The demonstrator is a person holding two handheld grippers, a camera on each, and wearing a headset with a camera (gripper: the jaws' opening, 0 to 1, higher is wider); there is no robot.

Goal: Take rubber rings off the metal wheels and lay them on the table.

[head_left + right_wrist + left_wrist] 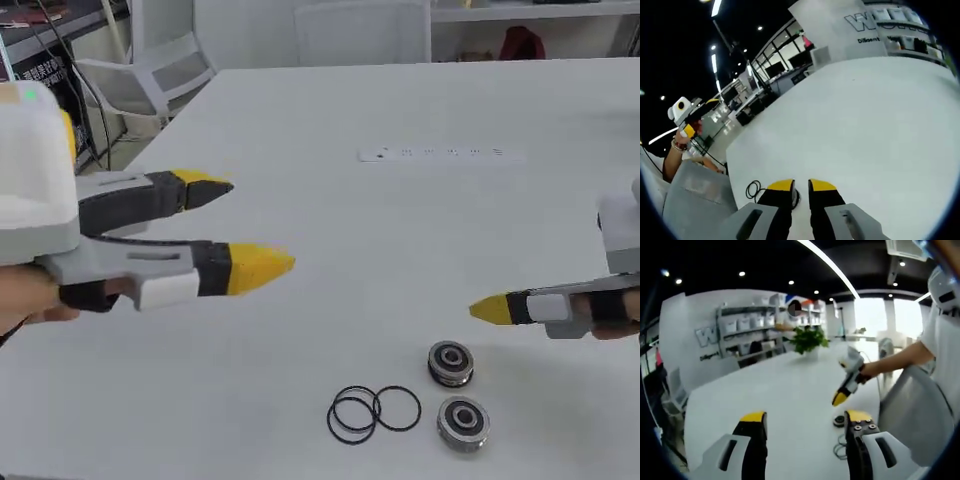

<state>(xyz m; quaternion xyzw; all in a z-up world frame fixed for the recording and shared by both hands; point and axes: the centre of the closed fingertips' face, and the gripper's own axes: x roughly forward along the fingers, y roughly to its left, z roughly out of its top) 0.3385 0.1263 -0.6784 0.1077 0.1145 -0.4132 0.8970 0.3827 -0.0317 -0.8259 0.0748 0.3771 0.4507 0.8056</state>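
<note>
Two metal wheels lie on the white table [330, 250] near its front edge, one [450, 362] just behind the other [463, 421]. To their left lie three thin black rubber rings [372, 410], loose and partly overlapping. My left gripper [250, 225] hovers well to the left of them, open, with nothing between its yellow tips. My right gripper [490, 308] floats just above and behind the wheels, shut and holding nothing. In the left gripper view, the open jaws frame the right gripper [842, 395], a wheel [839, 420] and the rings [840, 447]. Beside the shut right gripper [802, 186] the rings [754, 190] show.
A white power strip [440, 154] lies flat farther back on the table. White chairs [165, 70] stand beyond the far left corner. A potted plant [807, 340] sits at the table's far end in the left gripper view.
</note>
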